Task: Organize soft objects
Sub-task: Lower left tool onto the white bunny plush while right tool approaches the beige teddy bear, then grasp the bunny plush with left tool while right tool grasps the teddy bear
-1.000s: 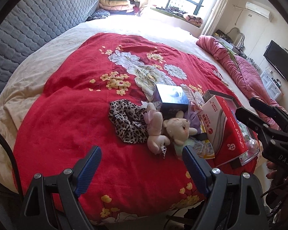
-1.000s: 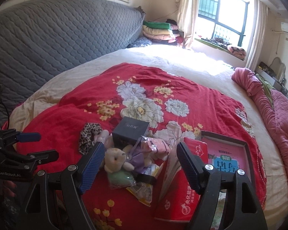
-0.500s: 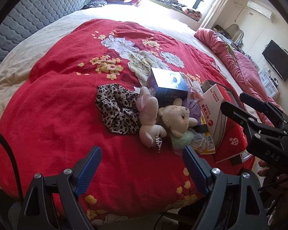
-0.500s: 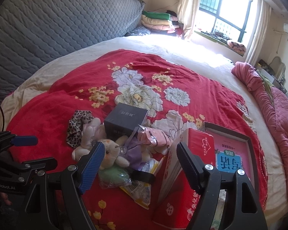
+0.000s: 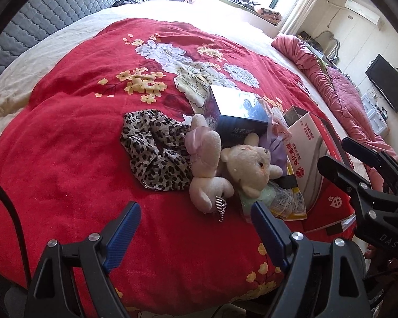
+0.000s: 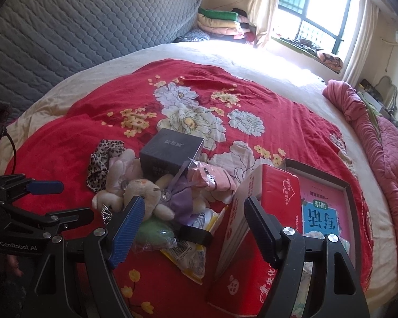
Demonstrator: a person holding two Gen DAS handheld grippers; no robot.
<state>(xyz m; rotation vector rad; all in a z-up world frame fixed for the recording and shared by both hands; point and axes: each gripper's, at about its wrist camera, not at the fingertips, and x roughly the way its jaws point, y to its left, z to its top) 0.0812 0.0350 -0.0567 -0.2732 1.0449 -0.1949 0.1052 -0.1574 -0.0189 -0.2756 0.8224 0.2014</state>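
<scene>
On the bed's red floral fleece blanket (image 5: 66,164), a crumpled leopard-print fabric (image 5: 156,153) touches two plush toys: a pale pink rabbit (image 5: 207,159) and a cream teddy bear (image 5: 248,167). Behind them stands a glossy dark box (image 5: 238,114) (boxy, hard-edged), beside a red carton (image 6: 265,204). The left gripper (image 5: 196,228) and right gripper (image 6: 193,217) both hover empty, jaws spread wide.

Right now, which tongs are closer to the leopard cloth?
Left. The left tongs hover open just short of the leopard cloth; the right tongs are open over the snack packets, farther away.
</scene>
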